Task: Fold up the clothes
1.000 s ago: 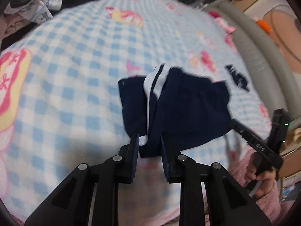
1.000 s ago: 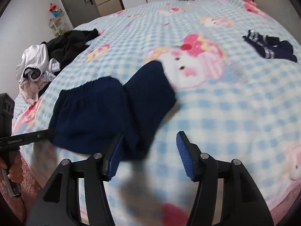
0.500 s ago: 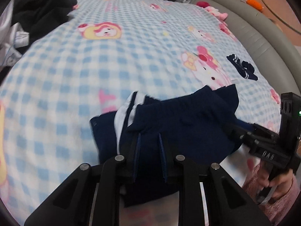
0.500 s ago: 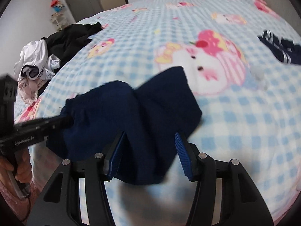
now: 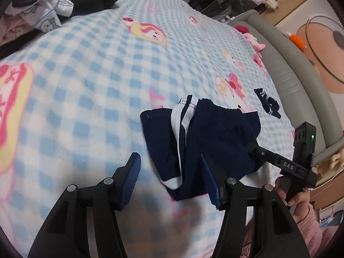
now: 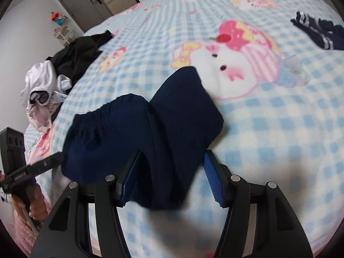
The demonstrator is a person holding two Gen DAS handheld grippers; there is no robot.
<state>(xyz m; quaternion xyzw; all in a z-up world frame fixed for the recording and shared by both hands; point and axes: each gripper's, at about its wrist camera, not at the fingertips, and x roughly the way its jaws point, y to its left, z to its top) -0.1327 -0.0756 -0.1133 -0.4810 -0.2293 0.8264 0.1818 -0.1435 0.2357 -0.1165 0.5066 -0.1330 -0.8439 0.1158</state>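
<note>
Fingers (image 5: 131,180) opening; white stripe (image 5: 178,120) left-view only.

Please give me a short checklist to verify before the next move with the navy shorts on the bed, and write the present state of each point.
1. Left gripper released: ok, jaws opening, pads apart, not pressing.
2. Right gripper released: ok, jaws opening, cloth between them, not squeezed.
3. Navy shorts resting on the blanket: ok.
4. Fold neat: not ok, white stripe edge sticks out and layers lie uneven.
5. Shorts apart from dark socks: ok.
6. Clothes pile clear of shorts: ok.
</note>
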